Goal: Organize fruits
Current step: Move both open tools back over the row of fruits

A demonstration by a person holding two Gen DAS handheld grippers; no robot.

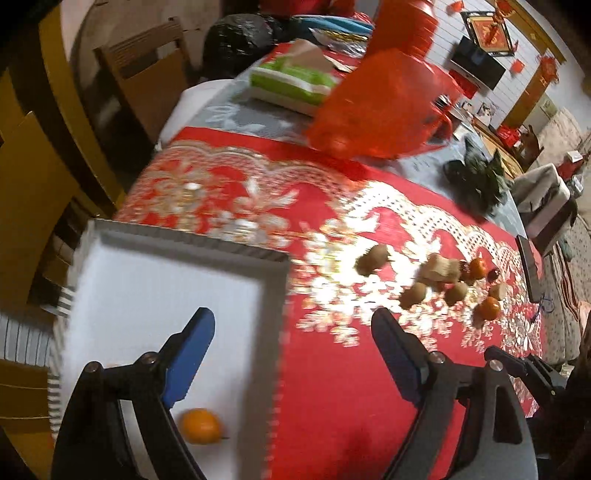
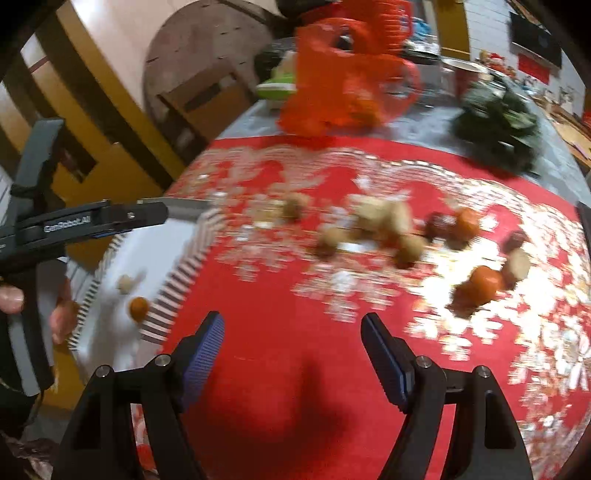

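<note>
Red cloth (image 2: 295, 369) covers the tabletop. I see both my grippers, left (image 1: 291, 325) and right (image 2: 291, 328), with fingers wide and empty. One orange (image 1: 201, 424) sits in the tray (image 1: 177, 236).

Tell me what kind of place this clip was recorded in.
Most likely a home dining room: a table under a red patterned tablecloth, wooden chairs along its side, and red festive decorations on the far wall. Loose fruit and a tissue pack suit a household too.

1 orange (image 1: 201, 425) in tray (image 1: 177, 236), fruits (image 1: 436, 280) right of it
</note>
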